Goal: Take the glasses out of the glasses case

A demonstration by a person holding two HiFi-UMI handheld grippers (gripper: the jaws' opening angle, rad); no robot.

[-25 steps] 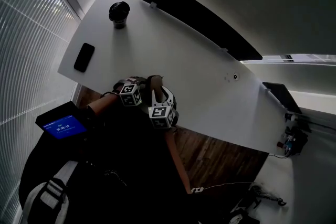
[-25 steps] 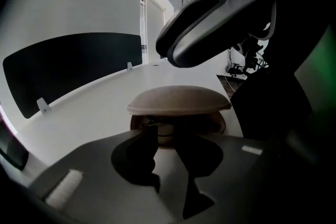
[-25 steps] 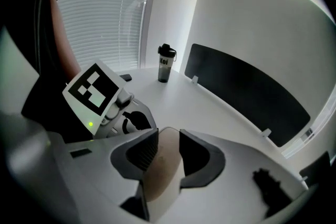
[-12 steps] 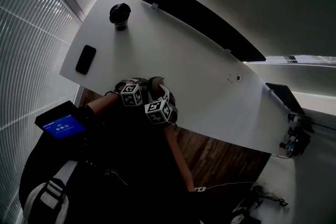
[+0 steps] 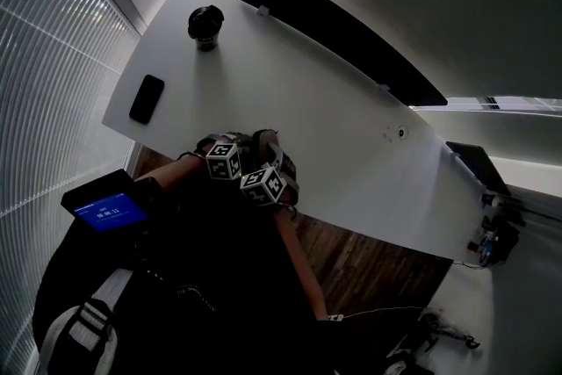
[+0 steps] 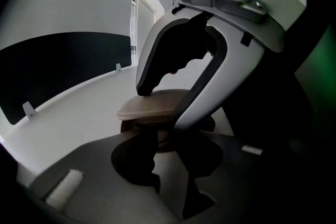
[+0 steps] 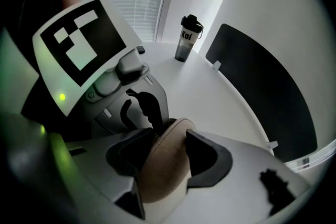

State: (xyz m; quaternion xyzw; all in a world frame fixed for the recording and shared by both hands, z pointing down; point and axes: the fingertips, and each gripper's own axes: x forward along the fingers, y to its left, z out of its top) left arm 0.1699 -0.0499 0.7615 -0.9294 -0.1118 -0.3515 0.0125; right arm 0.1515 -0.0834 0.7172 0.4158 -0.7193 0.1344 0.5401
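Glasses case [image 6: 152, 107] is clamped by the left gripper [image 6: 167, 147], its lid between opening jaws of the right gripper [image 7: 170, 136]. The bottle [image 7: 186, 39] is marked "KOI".

glasses case [image 7: 160, 165] — partly behind jaws

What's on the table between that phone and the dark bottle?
Nothing; the head view shows bare white table between the phone and the bottle.

Right claw [image 7: 169, 139] opening around tan glasses case [image 7: 160, 176], bottle [image 7: 188, 38] on white table [image 7: 210, 107]
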